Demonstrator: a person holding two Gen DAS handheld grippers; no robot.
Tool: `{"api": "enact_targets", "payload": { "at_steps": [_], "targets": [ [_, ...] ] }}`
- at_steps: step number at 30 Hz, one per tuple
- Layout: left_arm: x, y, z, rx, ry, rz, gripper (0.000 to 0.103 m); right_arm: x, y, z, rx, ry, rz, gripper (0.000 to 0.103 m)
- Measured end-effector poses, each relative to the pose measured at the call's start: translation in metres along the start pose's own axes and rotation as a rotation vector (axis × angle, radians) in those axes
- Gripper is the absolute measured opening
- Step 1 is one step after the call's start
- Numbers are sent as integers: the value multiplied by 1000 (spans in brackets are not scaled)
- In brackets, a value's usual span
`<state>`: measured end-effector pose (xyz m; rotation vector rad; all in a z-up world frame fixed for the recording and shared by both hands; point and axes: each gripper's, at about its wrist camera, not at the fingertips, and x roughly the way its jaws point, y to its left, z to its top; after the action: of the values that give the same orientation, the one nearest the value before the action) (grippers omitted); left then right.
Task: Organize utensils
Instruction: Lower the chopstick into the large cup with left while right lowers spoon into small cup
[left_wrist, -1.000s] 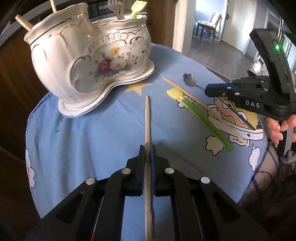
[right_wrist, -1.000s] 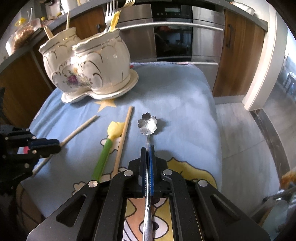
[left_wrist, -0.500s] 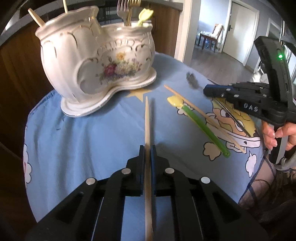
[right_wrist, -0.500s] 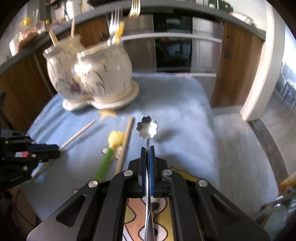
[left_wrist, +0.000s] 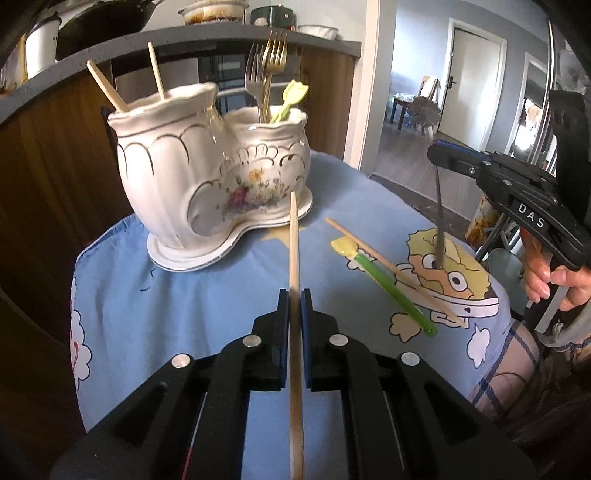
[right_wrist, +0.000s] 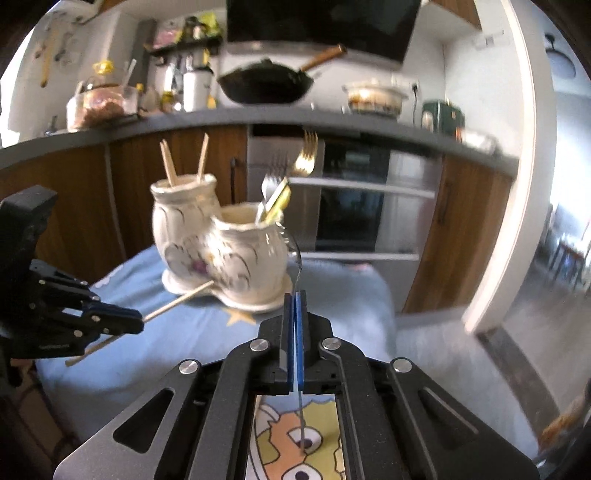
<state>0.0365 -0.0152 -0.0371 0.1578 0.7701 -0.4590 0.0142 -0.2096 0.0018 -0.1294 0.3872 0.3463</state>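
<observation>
Tongs clamp chopstick (left_wrist: 294, 258) – spoon (right_wrist: 297, 273).

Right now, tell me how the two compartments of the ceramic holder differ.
The left compartment stands taller with a scalloped, gold-lined wall; the right compartment is lower and carries the flower painting. The left holds two wooden chopsticks; the right holds forks and a yellow-green spoon. Both are cream ceramic with gold trim, joined on one base.
</observation>
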Motion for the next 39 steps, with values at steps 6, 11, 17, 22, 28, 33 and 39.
{"api": "enact_targets", "payload": {
  "at_steps": [6, 11, 17, 22, 28, 33, 39],
  "targets": [
    [-7, 1, 1, 0, -32, -7, 6, -5, 5, 8, -7, -36, 5, 2],
    [-31, 5, 15, 0, -147, -6, 6, -9, 3, 27, 9, -55, 26, 2],
    [-64, 19, 46, -9, -327, 37, 6, -6, -5, 64, 66, -99, 75, 2],
    [-85, 51, 83, -102, -496, 35, 6, 1, -7, 106, 97, -173, 112, 2],
    [-82, 92, 120, -233, -609, -27, 6, 22, -9, 140, 146, -243, 151, 2],
    [-63, 102, 138, -247, -631, -14, 6, 51, -11, 151, 193, -238, 161, 2],
    [-35, 98, 140, -215, -646, 47, 6, 81, -8, 145, 206, -222, 154, 2]
  ]
}}
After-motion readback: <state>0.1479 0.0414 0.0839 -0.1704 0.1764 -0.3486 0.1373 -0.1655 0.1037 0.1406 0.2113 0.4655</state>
